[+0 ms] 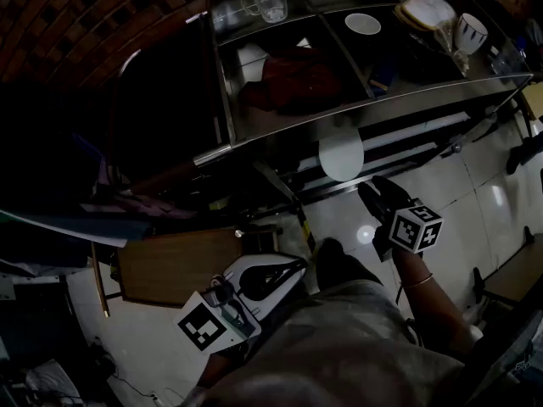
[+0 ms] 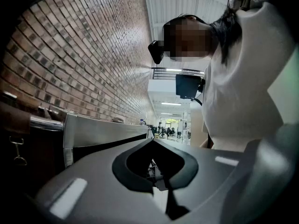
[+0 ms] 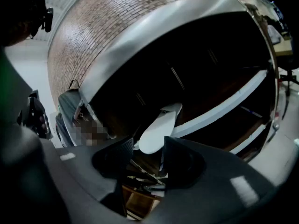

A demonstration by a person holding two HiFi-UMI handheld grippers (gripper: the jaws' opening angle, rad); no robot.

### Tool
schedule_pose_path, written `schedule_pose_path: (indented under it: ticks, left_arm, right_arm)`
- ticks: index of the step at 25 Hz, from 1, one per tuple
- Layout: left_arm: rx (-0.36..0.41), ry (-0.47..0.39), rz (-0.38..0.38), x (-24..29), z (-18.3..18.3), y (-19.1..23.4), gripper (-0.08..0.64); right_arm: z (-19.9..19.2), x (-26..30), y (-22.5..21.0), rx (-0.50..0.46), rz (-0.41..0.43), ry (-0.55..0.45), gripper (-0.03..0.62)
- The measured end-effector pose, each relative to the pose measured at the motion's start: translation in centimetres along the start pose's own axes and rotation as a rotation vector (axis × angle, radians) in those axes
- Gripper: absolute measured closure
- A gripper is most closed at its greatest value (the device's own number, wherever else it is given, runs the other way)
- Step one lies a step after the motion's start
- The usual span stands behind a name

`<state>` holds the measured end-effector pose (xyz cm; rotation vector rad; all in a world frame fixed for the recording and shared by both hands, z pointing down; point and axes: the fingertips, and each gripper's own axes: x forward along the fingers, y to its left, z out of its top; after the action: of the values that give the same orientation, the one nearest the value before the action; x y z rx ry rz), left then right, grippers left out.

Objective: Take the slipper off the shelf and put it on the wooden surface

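The white slipper is lying on a lower level of the metal shelf, with its near end sticking out past the front rail. We are holding the right gripper just in front of it with the jaws standing apart. In the right gripper view the slipper's near end is sitting in the gap between them, and we cannot tell whether the pads are touching it. We are holding the left gripper low, jaws closed together on nothing, near the wooden surface. A mug and a plate are standing on the shelf's top.
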<state>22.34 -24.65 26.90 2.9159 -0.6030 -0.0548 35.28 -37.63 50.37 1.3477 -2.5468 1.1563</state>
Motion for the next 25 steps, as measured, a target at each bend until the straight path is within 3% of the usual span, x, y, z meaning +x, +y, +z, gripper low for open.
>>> schedule_pose_path:
  ticks: [7, 12, 14, 16, 25]
  left_arm:
    - [-0.081, 0.026, 0.161, 1.8, -1.7, 5.9, 0.563]
    - [-0.108, 0.075, 0.194, 2.9, -2.1, 7.4, 0.563]
    - [-0.105, 0.085, 0.197, 3.4, -2.0, 7.9, 0.563]
    - [-0.102, 0.095, 0.195, 3.8, -2.1, 8.1, 0.563]
    - [-0.111, 0.111, 0.174, 3.5, -2.8, 7.6, 0.563]
  right_arm:
    - [1.3, 4.5, -4.7, 0.2, 0.072, -0.036, 0.368]
    - [0.5, 6.6, -6.5, 0.304, 0.09, -0.012, 0.367]
    - [0.7, 7.1, -6.8, 0.32, 0.109, -0.014, 0.397]
    - [0.9, 7.1, -6.7, 0.339, 0.144, -0.018, 0.51]
    - [3.3, 4.7, -4.6, 0.35, 0.207, -0.094, 0.56]
